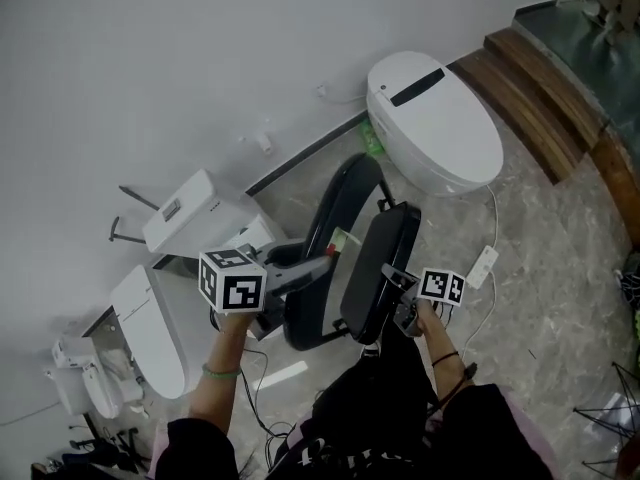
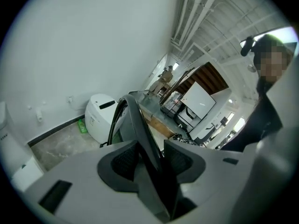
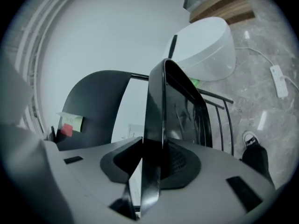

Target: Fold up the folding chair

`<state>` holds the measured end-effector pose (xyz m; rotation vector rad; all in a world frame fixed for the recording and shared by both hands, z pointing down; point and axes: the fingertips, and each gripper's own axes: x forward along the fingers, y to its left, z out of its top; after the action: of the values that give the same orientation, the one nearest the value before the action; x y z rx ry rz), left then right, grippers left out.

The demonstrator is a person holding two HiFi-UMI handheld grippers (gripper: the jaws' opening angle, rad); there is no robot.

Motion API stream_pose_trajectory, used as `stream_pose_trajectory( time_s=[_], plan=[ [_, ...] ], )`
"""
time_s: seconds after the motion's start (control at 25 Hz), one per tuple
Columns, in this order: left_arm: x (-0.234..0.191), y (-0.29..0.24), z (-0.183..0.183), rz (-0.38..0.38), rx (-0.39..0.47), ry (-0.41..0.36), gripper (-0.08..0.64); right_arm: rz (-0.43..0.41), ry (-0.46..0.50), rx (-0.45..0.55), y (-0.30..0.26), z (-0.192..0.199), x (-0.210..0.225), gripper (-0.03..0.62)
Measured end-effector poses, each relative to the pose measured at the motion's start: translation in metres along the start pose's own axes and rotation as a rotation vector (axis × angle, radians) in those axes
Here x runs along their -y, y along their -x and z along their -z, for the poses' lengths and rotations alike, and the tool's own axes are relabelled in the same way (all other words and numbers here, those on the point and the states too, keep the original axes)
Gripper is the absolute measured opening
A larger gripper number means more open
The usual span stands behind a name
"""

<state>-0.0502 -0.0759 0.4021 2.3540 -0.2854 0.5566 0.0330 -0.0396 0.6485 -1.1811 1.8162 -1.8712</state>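
Note:
The black folding chair stands on the floor between my two grippers, its two panels upright and close together. The curved backrest (image 1: 340,208) carries a green and red sticky note (image 1: 338,240). My left gripper (image 1: 320,260) is shut on the backrest's edge, and in the left gripper view the dark panel (image 2: 140,125) fills the gap between the pads of that gripper (image 2: 150,160). My right gripper (image 1: 393,288) is shut on the seat (image 1: 378,263). In the right gripper view the seat's edge (image 3: 161,106) runs up from that gripper (image 3: 153,160), with the backrest (image 3: 93,101) to its left.
A white toilet (image 1: 435,118) stands just beyond the chair by the wall. More white toilet units (image 1: 195,213) sit at the left. Wooden steps (image 1: 545,98) rise at the right. A white cable with a power strip (image 1: 483,266) lies on the stone floor.

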Motion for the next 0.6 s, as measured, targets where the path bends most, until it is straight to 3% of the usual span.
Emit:
stream_pose_trajectory(
  time_s=[0.24, 0.48, 0.6],
  plan=[
    [0.000, -0.013, -0.033, 0.014, 0.053, 0.078, 0.169, 0.000, -0.022, -0.060, -0.021, -0.025, -0.022, 0.100],
    [-0.043, -0.016, -0.084, -0.029, 0.097, 0.163, 0.152, 0.005, -0.030, -0.090, -0.051, -0.079, -0.045, 0.080],
    [-0.059, -0.013, -0.106, -0.048, 0.113, 0.162, 0.147, -0.006, -0.027, -0.085, -0.066, -0.104, -0.058, 0.074]
  ],
)
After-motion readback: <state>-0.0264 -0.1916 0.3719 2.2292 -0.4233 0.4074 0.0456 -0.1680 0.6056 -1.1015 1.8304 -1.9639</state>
